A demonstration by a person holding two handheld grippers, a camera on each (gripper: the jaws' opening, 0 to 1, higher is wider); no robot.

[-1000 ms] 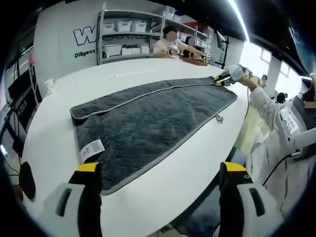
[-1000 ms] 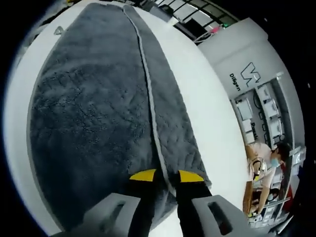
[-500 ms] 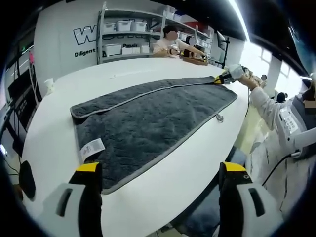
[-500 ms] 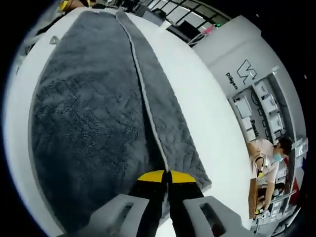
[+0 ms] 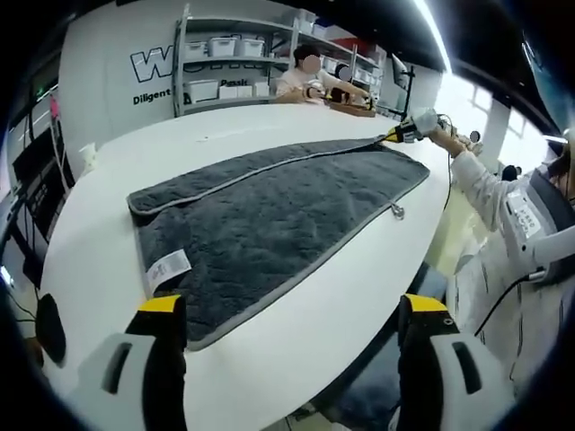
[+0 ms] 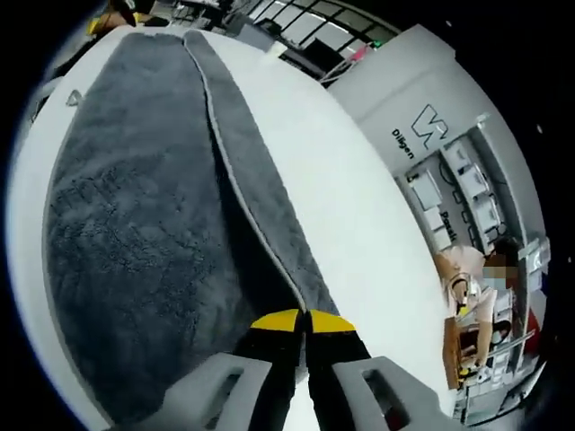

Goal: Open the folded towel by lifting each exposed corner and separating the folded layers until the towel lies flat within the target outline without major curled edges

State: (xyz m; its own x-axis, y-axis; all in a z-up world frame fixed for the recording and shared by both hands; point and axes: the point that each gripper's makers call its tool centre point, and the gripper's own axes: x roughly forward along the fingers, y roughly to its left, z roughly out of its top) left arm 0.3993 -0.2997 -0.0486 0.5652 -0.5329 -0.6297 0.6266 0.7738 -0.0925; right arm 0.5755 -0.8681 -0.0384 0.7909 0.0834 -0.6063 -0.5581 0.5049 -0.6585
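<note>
The room is bright and evenly lit. A long white ceiling light strip runs overhead, and daylight pours through the tall windows, which blow out to pure white. The glossy round white table picks up a soft sheen, and the dark grey fleecy towel casts almost no shadow on it. Both views bend hard at the edges, curving straight lines. In the right gripper view the towel's pile looks sharp.
</note>
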